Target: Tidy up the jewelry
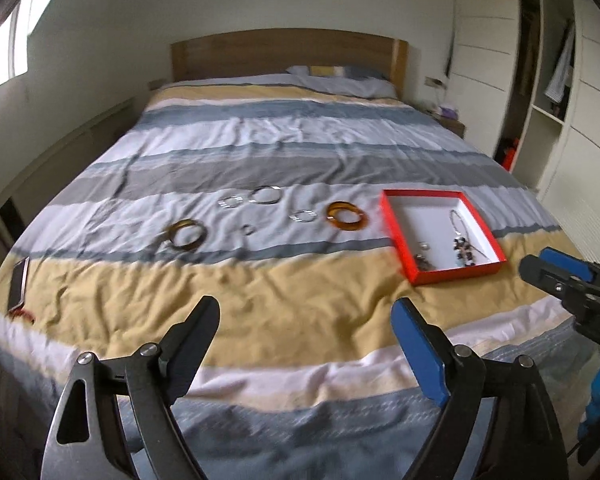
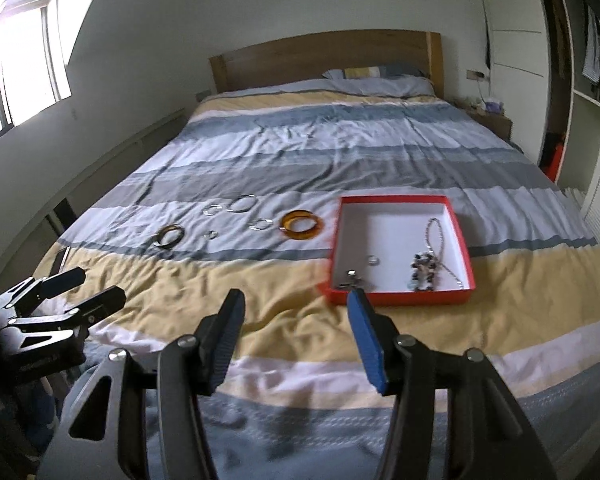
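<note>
Both tools gape wide and empty; the amber bangle [image 2: 301, 224] lies ahead, just left of the red box [image 2: 400, 296], nearer the right tool [image 2: 296, 312] than the left tool [image 1: 306, 320].

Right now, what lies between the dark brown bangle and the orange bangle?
A small ring and a silver bangle lie between the dark brown bangle and the orange bangle; both views show this.

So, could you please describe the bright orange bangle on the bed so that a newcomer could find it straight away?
Start at the red box on the striped bedspread. Immediately to its left lies the orange bangle, flat on a pale stripe. It is the widest, brightest ring there: translucent amber, unlike the thin silver bangles beside it and the darker brown bangle farther left.
</note>
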Demonstrator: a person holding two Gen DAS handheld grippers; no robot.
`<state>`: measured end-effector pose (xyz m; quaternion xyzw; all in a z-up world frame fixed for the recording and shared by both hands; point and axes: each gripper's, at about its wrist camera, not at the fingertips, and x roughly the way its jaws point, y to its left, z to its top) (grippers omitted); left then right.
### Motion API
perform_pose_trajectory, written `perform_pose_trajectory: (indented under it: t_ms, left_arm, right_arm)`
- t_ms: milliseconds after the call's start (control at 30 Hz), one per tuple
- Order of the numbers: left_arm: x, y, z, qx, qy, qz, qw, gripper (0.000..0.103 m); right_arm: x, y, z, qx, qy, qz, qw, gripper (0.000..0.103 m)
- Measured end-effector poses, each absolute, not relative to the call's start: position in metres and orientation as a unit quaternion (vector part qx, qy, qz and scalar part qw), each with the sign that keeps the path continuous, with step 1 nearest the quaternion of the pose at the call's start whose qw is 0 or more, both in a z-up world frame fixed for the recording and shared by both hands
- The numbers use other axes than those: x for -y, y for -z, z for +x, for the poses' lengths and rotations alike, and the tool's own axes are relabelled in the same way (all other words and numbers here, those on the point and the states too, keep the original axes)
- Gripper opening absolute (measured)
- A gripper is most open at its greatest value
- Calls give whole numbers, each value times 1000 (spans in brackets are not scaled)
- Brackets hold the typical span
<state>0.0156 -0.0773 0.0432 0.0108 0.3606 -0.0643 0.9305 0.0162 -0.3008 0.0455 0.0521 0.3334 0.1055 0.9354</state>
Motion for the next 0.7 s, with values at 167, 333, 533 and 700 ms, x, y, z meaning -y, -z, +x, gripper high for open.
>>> perform_pose_trajectory:
  t_ms: [167, 333, 533, 700]
  left_arm:
    - [49, -47, -9, -350, 36, -2, 936, 88]
    - [37, -55, -25, -332, 4, 6, 943, 90]
    - [31, -62, -35, -318, -29, 19, 947, 93]
    - [32, -56, -29, -328, -52, 42, 942, 94]
  right_arm:
    - [275, -57, -7, -322, -123, 37, 938, 52]
    - [257, -61, -20, -315, -135, 31, 939, 52]
    - [245, -59, -22, -302, -151, 31, 941, 52]
    - [236, -57, -19, -299, -147, 13, 943, 52]
